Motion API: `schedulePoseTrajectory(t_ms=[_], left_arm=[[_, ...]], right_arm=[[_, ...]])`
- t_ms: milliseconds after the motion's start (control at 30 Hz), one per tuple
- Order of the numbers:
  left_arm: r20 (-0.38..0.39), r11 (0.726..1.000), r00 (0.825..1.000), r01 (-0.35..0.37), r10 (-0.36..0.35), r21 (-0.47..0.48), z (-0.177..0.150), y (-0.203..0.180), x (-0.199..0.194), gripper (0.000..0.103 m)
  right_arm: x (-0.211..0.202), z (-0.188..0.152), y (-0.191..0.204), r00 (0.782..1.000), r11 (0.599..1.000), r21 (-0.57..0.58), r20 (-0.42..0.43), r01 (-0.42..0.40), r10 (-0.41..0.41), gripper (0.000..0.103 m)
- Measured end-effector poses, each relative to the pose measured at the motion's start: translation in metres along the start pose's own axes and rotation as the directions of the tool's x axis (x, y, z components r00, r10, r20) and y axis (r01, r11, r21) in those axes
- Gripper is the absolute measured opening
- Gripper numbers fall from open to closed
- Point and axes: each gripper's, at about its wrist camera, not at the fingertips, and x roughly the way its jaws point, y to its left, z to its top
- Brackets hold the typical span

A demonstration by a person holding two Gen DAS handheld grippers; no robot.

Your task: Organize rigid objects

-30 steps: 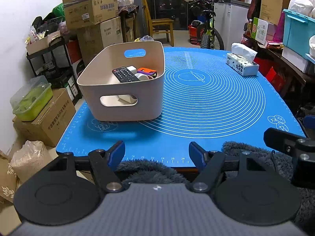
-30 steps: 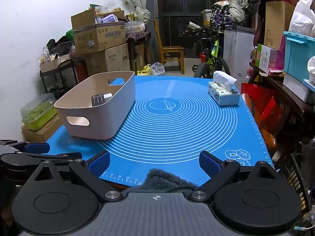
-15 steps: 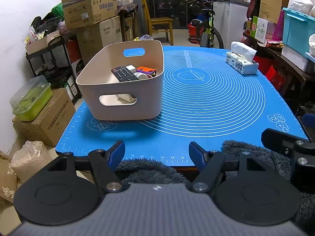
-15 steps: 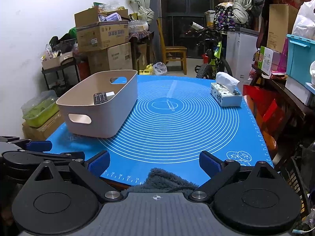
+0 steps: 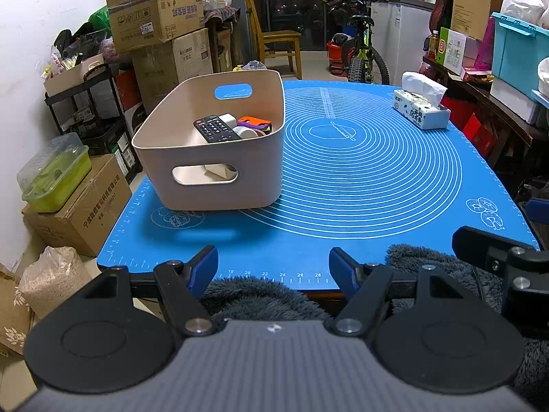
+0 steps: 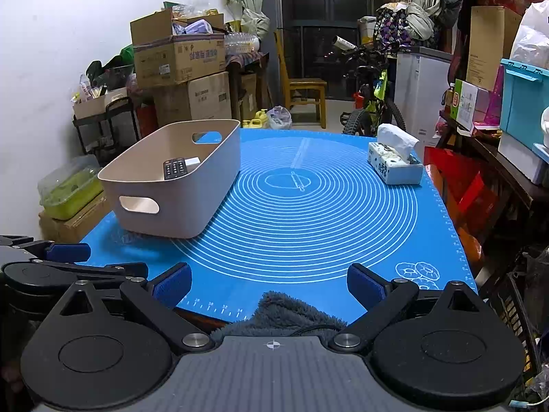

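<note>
A beige plastic bin (image 5: 212, 168) (image 6: 178, 199) with cut-out handles stands on the left part of the blue mat (image 5: 360, 178) (image 6: 308, 213). Inside it lie a black remote control (image 5: 216, 129) (image 6: 175, 169), a white block, an orange and purple item (image 5: 255, 123) and a white roll. My left gripper (image 5: 272, 267) hangs open over the mat's near edge, nothing between its blue pads. My right gripper (image 6: 269, 286) is open too, at the near edge further right, empty. The left gripper's fingers (image 6: 68, 252) show at the lower left of the right wrist view.
A tissue box (image 5: 420, 110) (image 6: 394, 164) sits at the mat's far right. A grey fleece sleeve (image 5: 260, 298) lies at the near edge. Stacked cardboard boxes (image 5: 161, 17), a shelf cart and a green container stand left of the table; a bicycle, chair and bins behind and right.
</note>
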Motion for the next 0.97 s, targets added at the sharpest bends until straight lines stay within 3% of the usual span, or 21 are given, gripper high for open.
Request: schedulePoseTrajectory(t_ms=[967], left_arm=[[0.007, 1.000, 1.000, 0.002, -0.002, 0.002, 0.0021, -0.0018, -0.0036, 0.076]], right_arm=[[0.0028, -0.0003, -0.0020, 1.000, 1.000, -0.001, -0.006, -0.001, 0.001, 0.097]])
